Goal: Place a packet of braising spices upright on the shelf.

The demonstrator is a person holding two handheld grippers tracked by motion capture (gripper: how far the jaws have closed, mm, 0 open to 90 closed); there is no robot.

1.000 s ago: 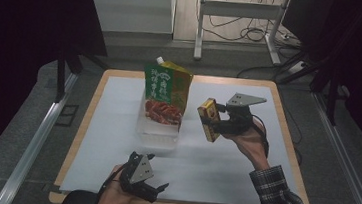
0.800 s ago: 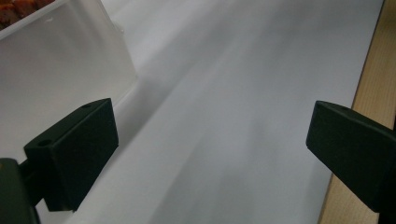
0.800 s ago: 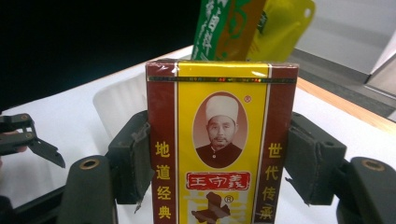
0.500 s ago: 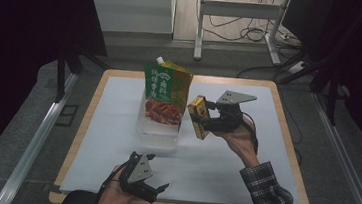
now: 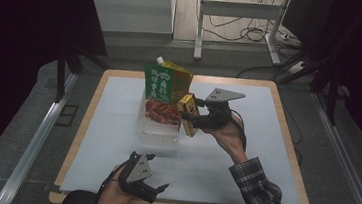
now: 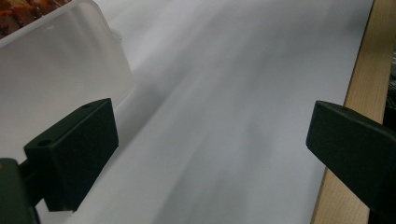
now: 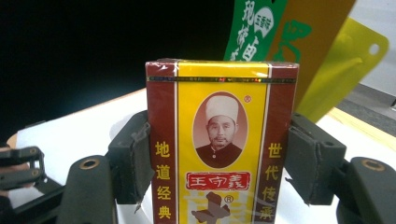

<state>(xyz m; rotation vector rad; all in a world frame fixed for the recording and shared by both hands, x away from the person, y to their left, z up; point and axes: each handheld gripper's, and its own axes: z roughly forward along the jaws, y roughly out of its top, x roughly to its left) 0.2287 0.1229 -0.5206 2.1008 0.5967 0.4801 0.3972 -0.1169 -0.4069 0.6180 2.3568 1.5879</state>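
Risk: right gripper (image 5: 198, 119) fingers clamp yellow spice box (image 5: 188, 115) in air beside sauce pouch (image 5: 165, 83) | could topple pouch from clear tub (image 5: 158, 130) | left gripper (image 5: 153, 189) unclenched, empty, near edge.

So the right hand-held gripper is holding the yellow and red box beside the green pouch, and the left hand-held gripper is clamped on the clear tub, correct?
Not quite. The left hand-held gripper is clamped on nothing: the left gripper view shows its jaws wide apart over bare table, with the clear tub off to one side. The rest holds: the right hand-held gripper holds the yellow and red box beside the green pouch.
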